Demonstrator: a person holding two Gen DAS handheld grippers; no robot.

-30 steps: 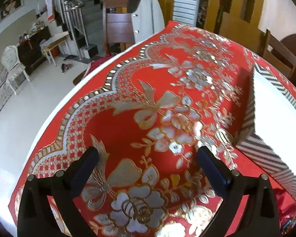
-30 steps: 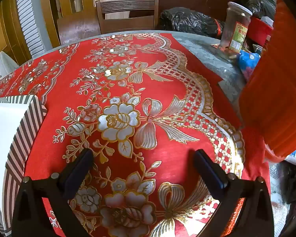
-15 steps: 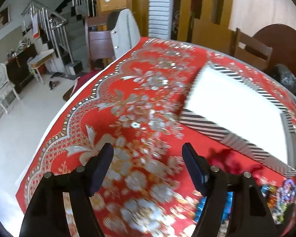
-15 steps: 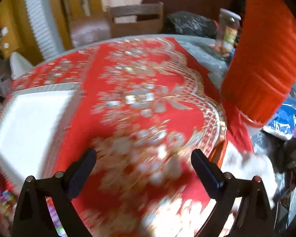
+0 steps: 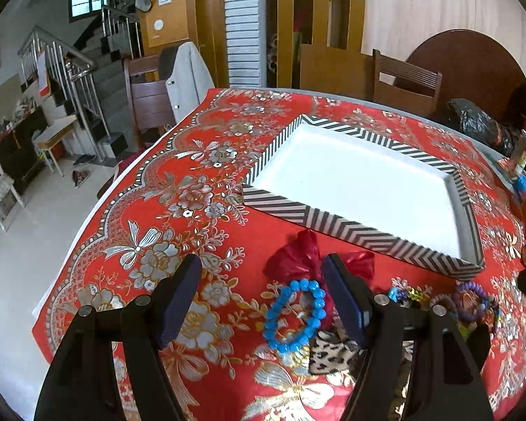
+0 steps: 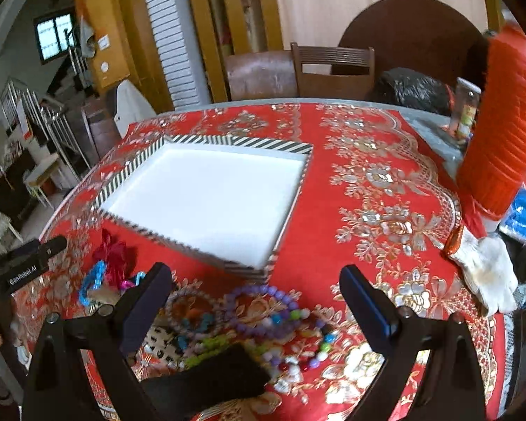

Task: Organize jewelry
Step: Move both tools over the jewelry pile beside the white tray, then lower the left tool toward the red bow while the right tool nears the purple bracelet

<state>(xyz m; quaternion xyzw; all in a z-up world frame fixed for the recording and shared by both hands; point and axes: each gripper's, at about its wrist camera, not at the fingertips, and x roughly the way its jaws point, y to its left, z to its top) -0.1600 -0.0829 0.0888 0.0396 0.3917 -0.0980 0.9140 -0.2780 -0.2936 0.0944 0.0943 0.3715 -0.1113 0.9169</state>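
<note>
Left gripper (image 5: 261, 293) wide open, empty, above blue beaded bracelet (image 5: 295, 315) | right gripper (image 6: 256, 293) spread, empty, over purple beaded bracelet (image 6: 263, 310) | striped white-lined tray (image 5: 336, 218) just beyond | pinch one strand, lift clear.

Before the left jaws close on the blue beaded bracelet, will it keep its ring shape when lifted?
Probably not. The blue beaded bracelet looks strung from separate beads, so it should sag. Its glossy, faceted beads may slip. It seems light.
</note>
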